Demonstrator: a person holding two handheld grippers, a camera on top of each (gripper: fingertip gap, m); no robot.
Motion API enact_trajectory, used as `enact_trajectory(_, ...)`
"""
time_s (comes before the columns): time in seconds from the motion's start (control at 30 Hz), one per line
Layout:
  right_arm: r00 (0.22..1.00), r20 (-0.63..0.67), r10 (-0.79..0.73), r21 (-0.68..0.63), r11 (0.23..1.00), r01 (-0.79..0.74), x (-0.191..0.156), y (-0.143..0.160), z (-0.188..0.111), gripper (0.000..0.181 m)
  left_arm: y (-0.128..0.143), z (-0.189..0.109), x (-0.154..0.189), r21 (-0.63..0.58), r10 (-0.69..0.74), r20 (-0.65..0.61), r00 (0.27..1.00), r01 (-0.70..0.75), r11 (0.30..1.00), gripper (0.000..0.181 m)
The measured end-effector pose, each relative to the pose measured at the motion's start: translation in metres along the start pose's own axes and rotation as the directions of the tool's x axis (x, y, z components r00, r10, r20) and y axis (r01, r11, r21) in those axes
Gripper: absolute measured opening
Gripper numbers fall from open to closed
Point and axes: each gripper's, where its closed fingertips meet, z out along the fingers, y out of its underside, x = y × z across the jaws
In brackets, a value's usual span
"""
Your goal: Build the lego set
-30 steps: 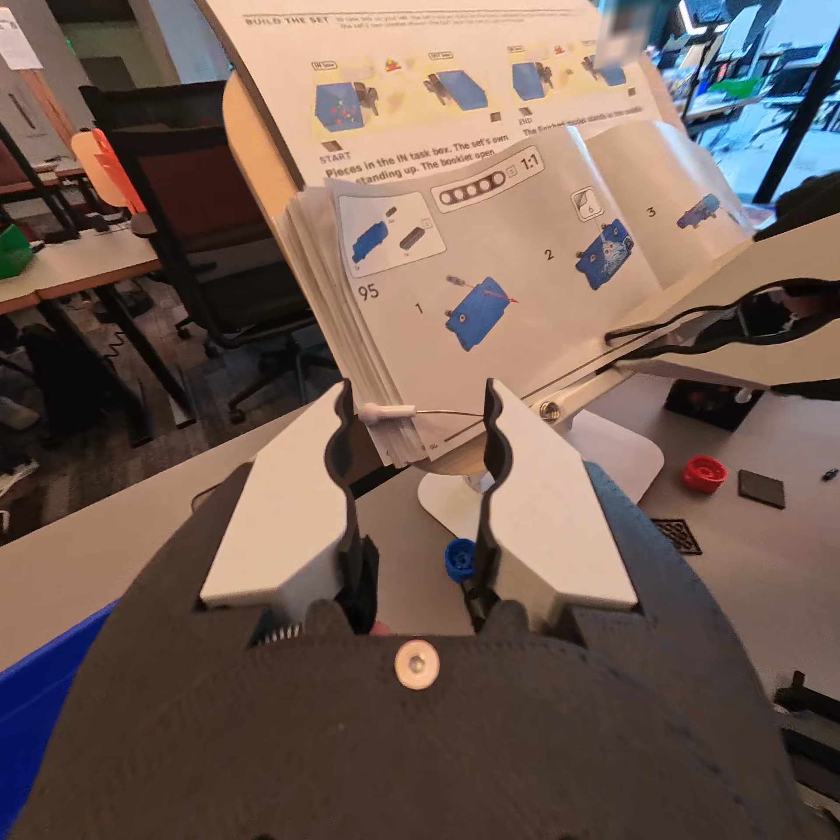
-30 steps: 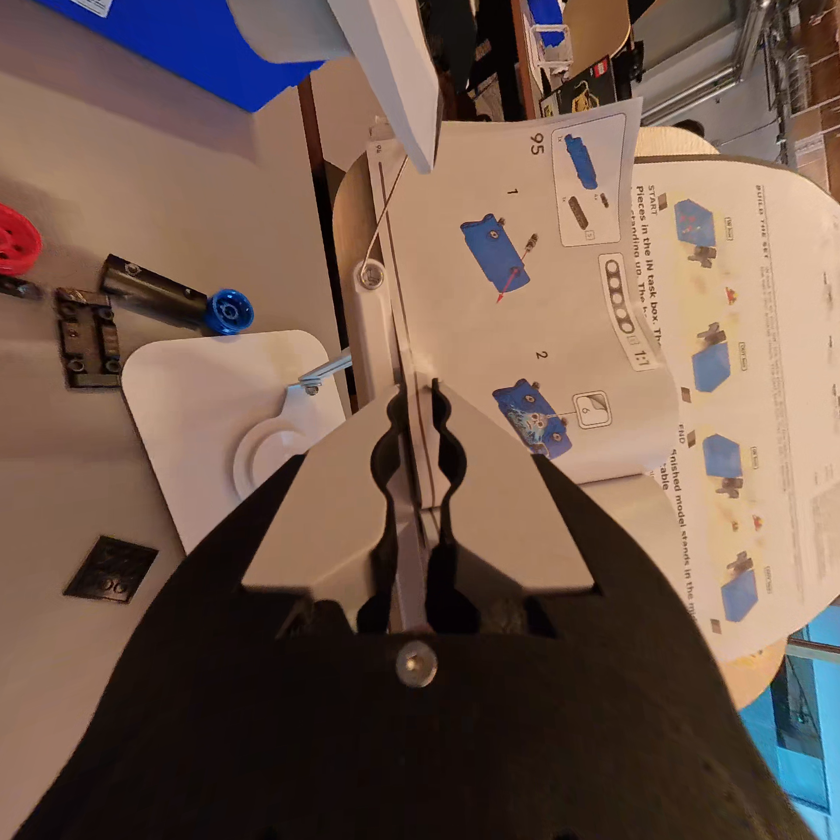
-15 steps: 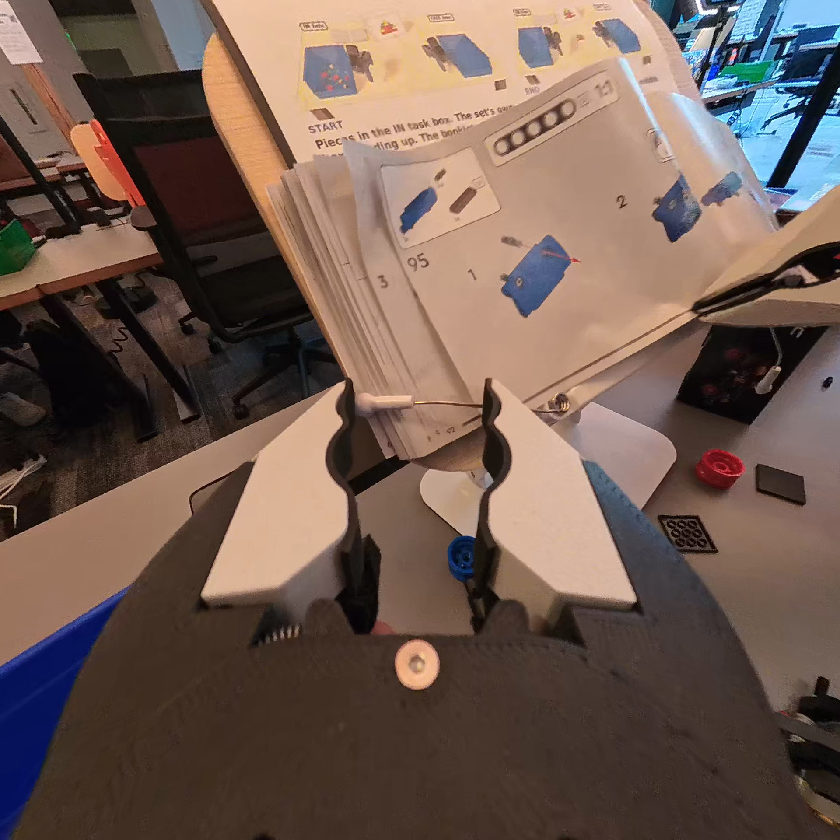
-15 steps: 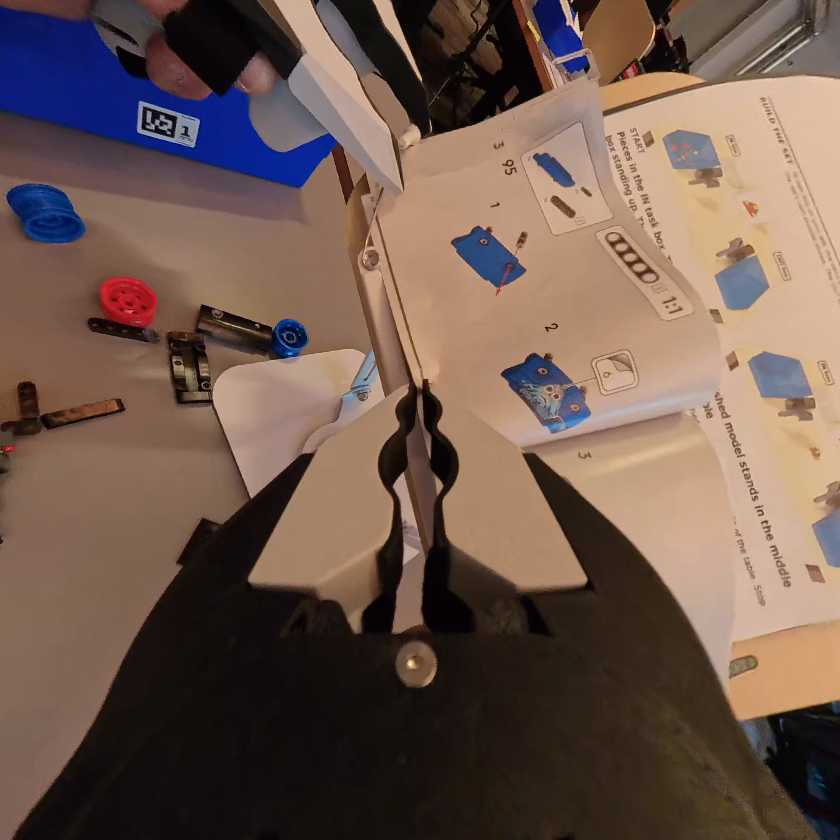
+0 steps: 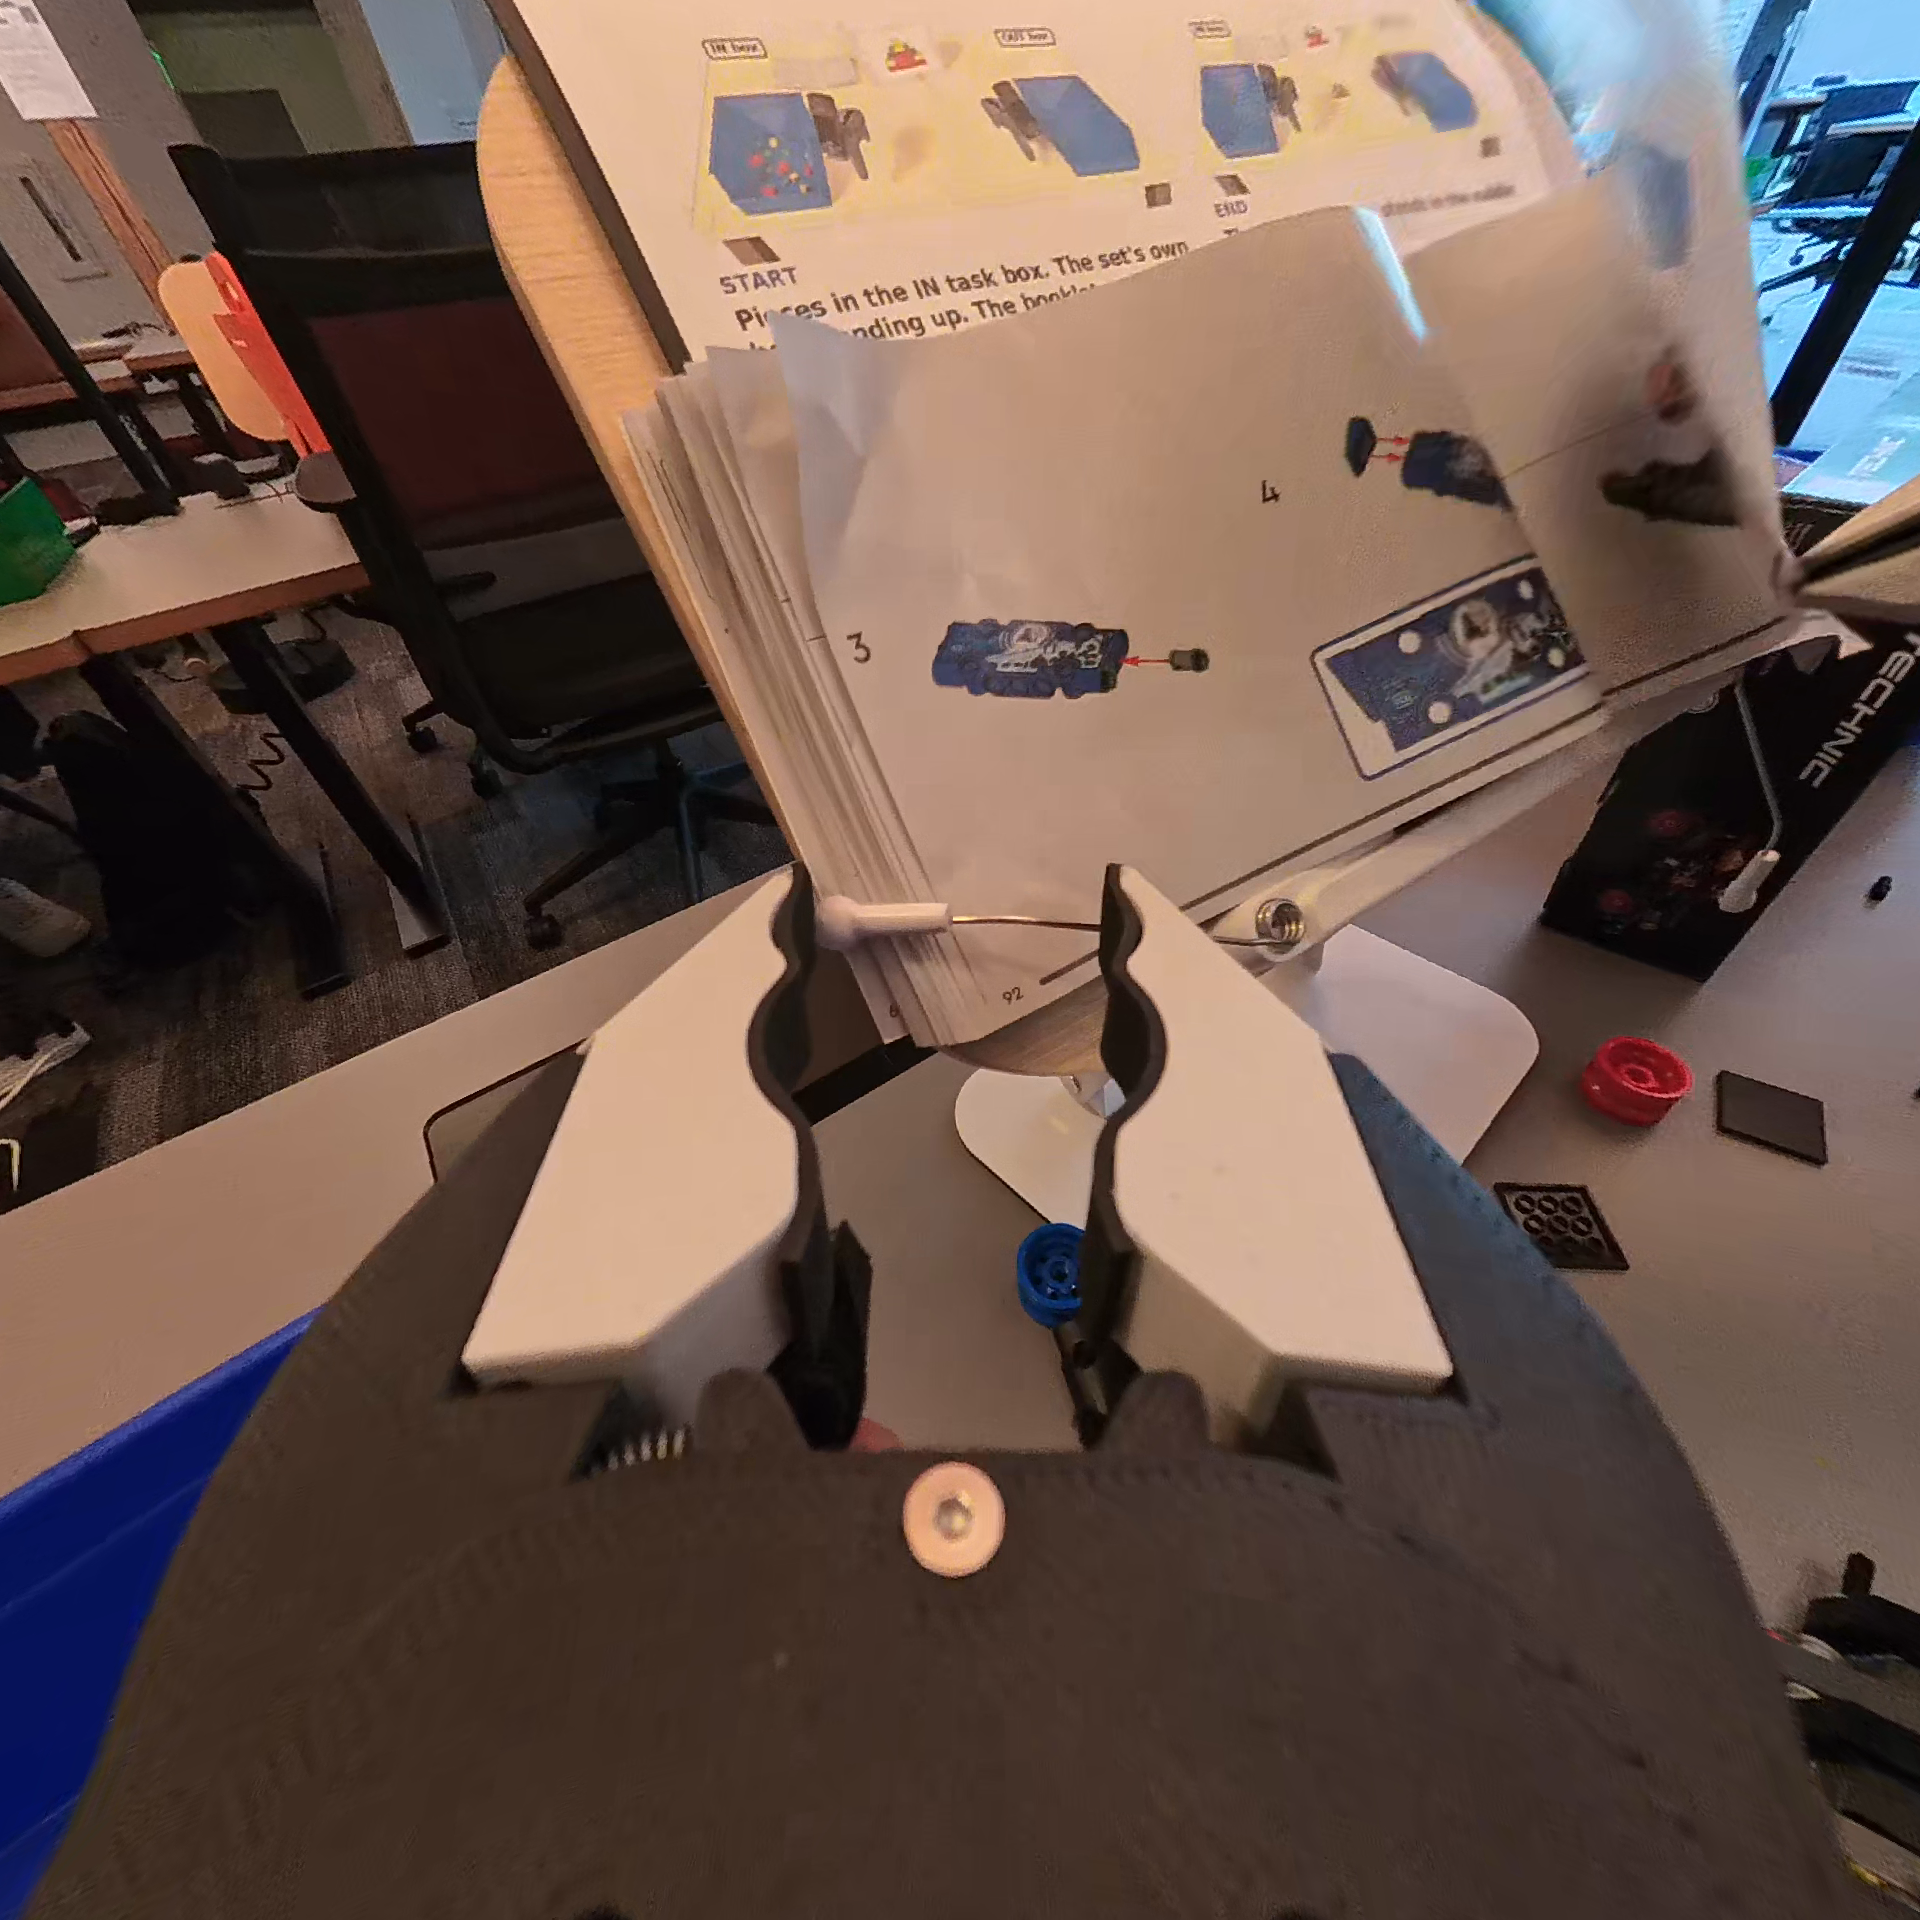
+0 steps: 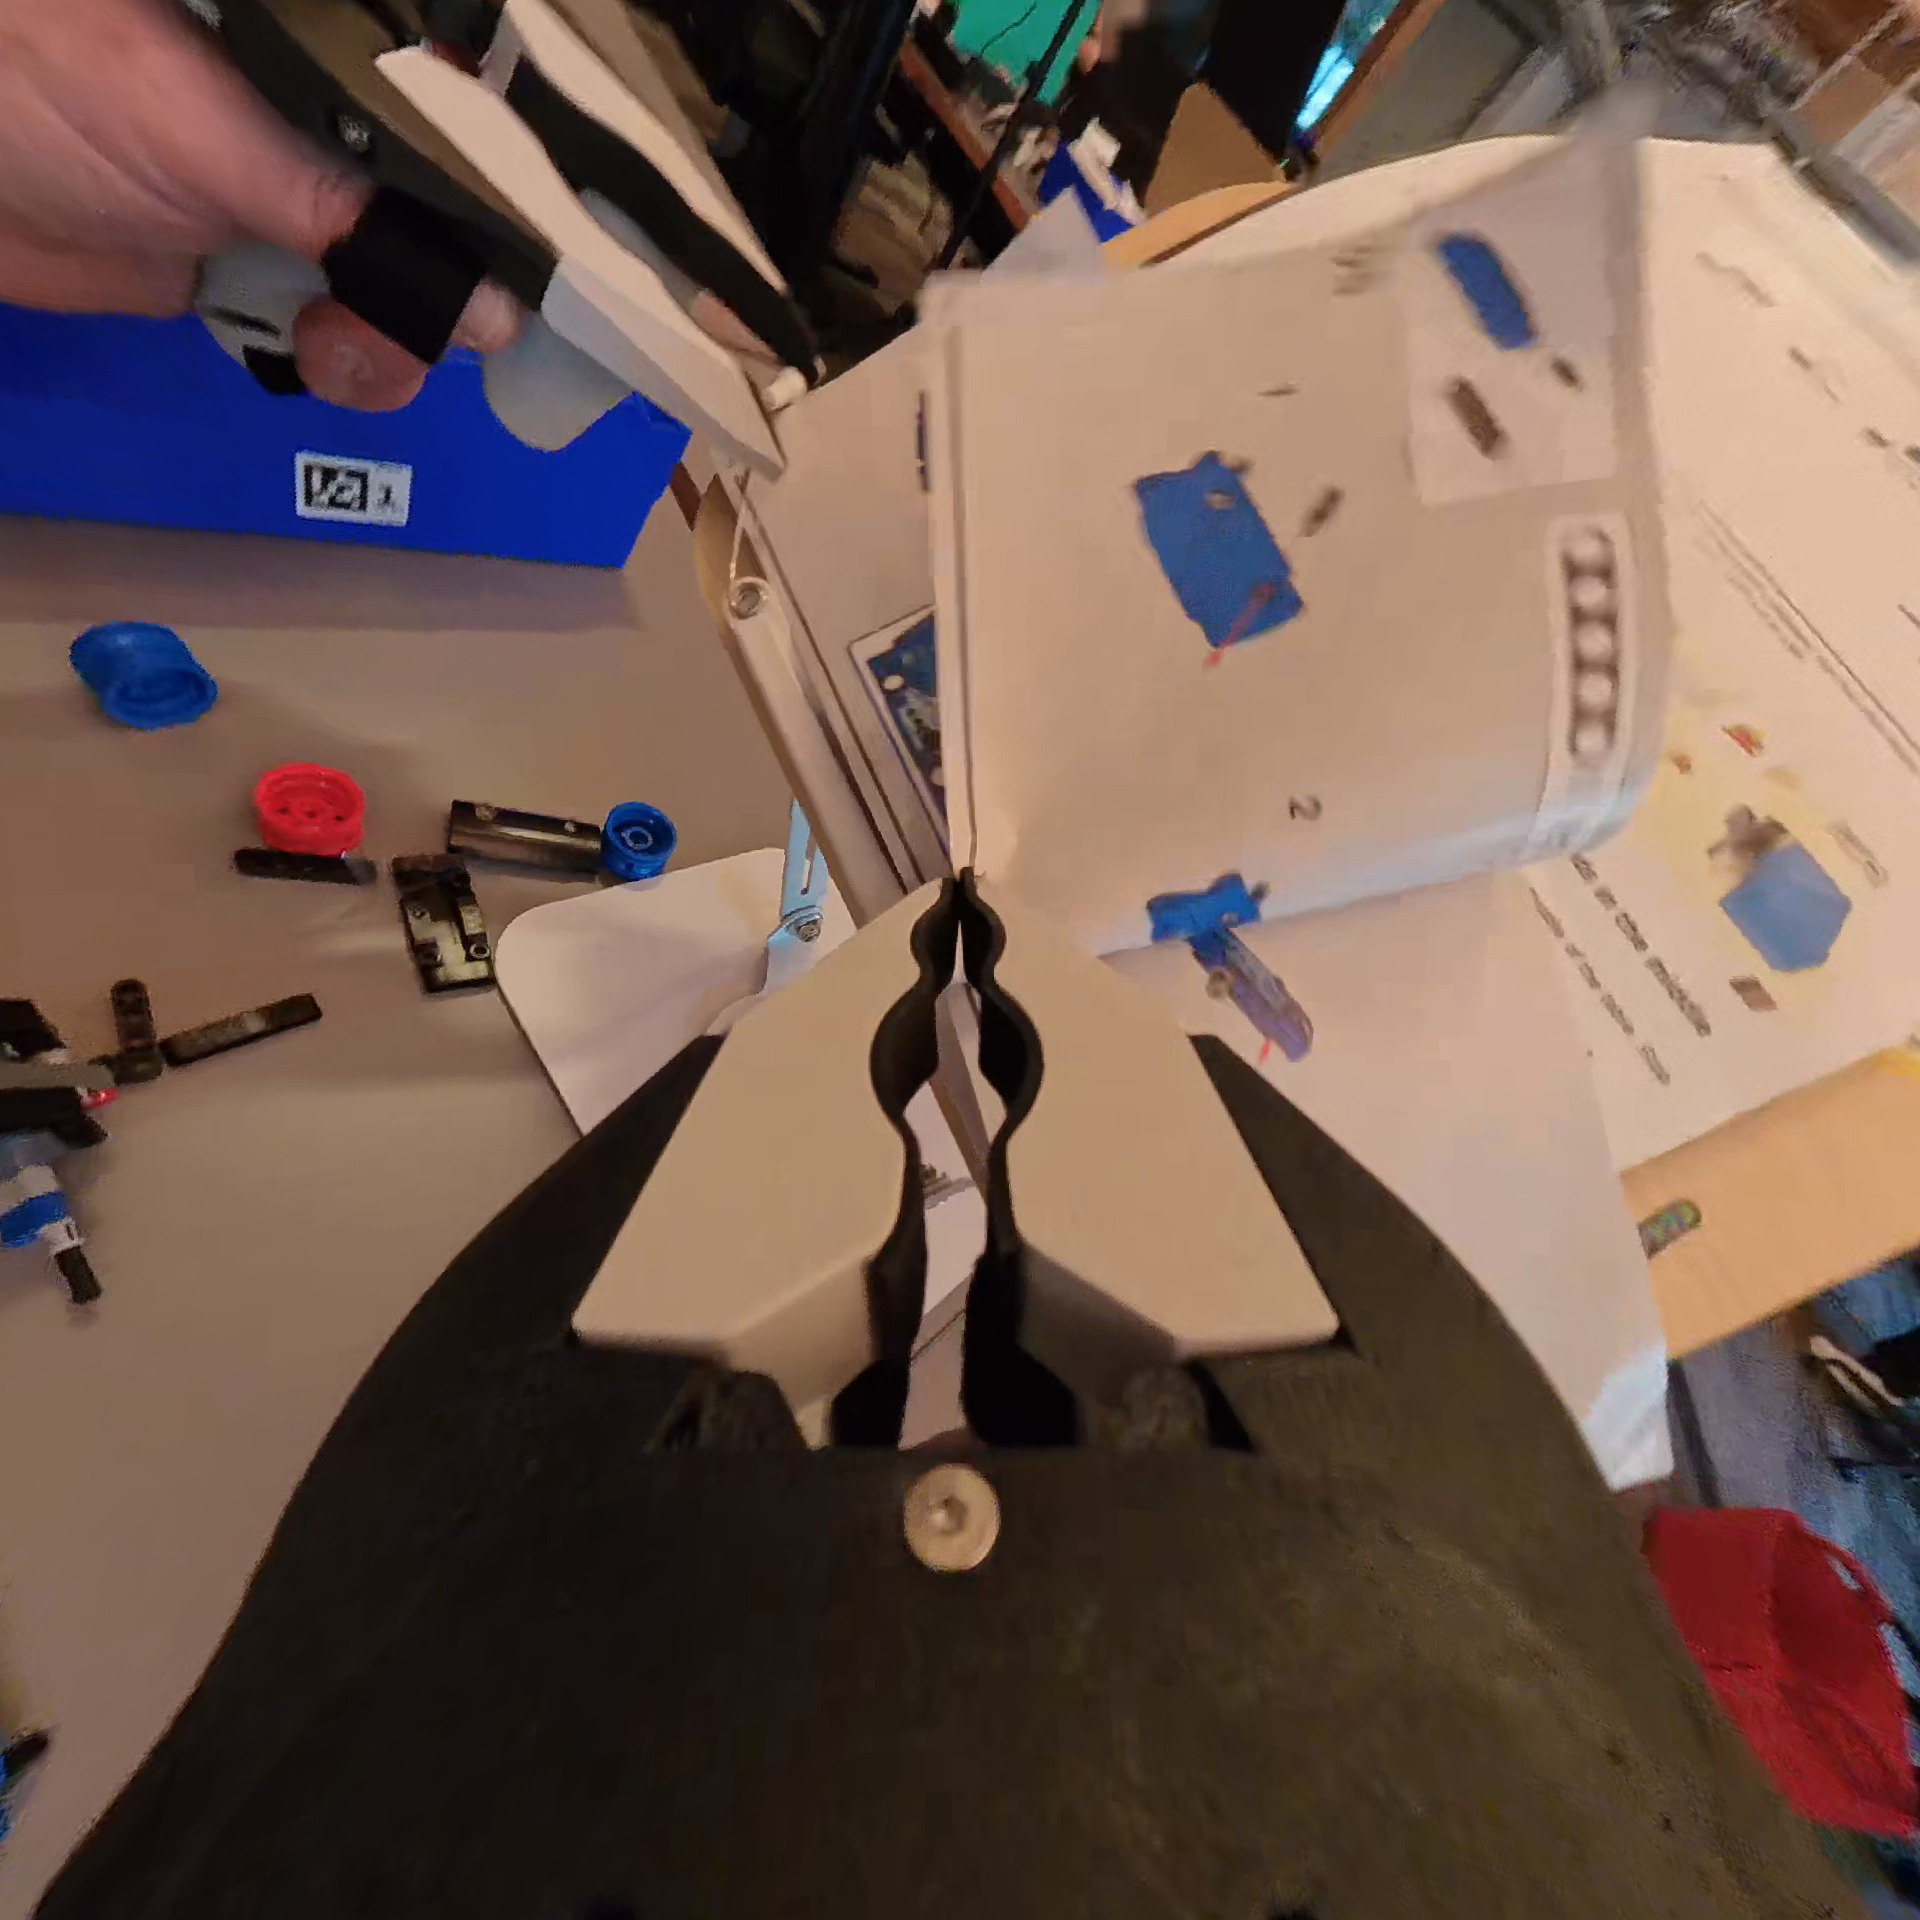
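The instruction booklet (image 5: 1091, 748) stands open on a white stand (image 5: 1382, 1049), its left pages held by a wire clip (image 5: 894, 918). My left gripper (image 5: 951, 914) is open and empty, with its tips just in front of the booklet's lower left corner. My right gripper (image 6: 958, 883) is shut on one booklet page (image 6: 1299, 644) and holds it lifted and curled to the right. That page is blurred in the left wrist view (image 5: 1621, 343). A black beam with a blue hub (image 6: 561, 836) lies near the stand's base.
A blue wheel (image 6: 142, 673), a red wheel (image 6: 309, 808) and several black pieces (image 6: 442, 920) lie on the grey table. A blue bin (image 6: 312, 457) stands at the left. A black set box (image 5: 1714, 831) and a black grille plate (image 5: 1558, 1226) are right of the stand.
My right gripper has pulled the pinched page up and over to the right, uncovering the page with steps 3 and 4. My left gripper has stayed open in place.
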Motion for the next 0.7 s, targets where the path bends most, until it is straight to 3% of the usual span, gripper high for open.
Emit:
enact_trajectory(0.2,0.955,-0.094,0.283,0.118,0.955,-0.271,0.024,0.021,-0.027,0.002,0.003,0.000,-0.001,-0.009,-0.009,0.000,1.000,0.009,1.000,0.054)
enact_trajectory(0.4,0.913,-0.079,0.401,0.154,0.910,-0.386,0.033,0.037,-0.046,0.033,0.003,0.000,-0.002,-0.009,-0.011,0.001,1.000,0.011,1.000,0.054)
enact_trajectory(0.57,0.899,0.054,0.434,0.195,0.878,-0.436,0.024,0.029,-0.059,0.054,0.003,0.000,-0.001,-0.013,0.000,0.007,1.000,0.000,1.000,0.054)
enact_trajectory(0.7,0.848,0.190,0.495,0.233,0.816,-0.528,0.019,0.028,-0.074,0.058,0.003,0.000,-0.001,-0.011,-0.006,0.003,1.000,0.006,1.000,0.053)
